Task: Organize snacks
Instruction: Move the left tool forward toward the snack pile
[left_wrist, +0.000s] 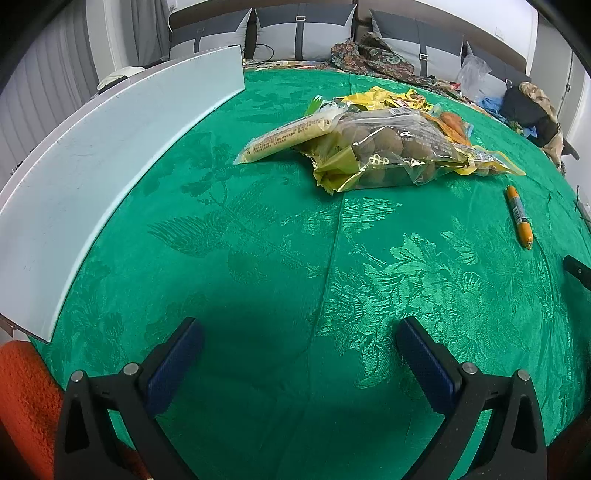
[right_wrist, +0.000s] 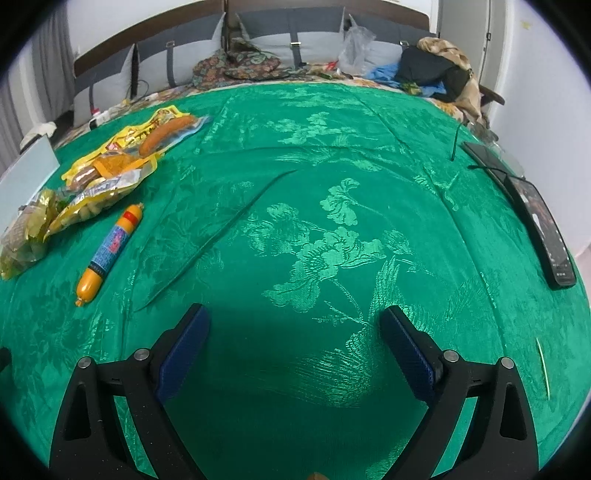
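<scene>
A pile of snack packets (left_wrist: 373, 144) lies on the green cloth: a clear bag of brown balls (left_wrist: 388, 151), a long pale bar packet (left_wrist: 288, 138) and yellow packets behind. The pile shows at the left in the right wrist view (right_wrist: 103, 173). An orange sausage stick (left_wrist: 520, 218) lies apart to the right; it also shows in the right wrist view (right_wrist: 110, 251). My left gripper (left_wrist: 299, 336) is open and empty, well short of the pile. My right gripper (right_wrist: 295, 321) is open and empty, to the right of the sausage.
A white board (left_wrist: 107, 162) lies along the left edge of the green cloth (left_wrist: 258, 258). A dark phone (right_wrist: 543, 229) lies at the right edge. Cushions, clothes and bags (right_wrist: 436, 70) sit behind. An orange towel (left_wrist: 26, 402) is at the lower left.
</scene>
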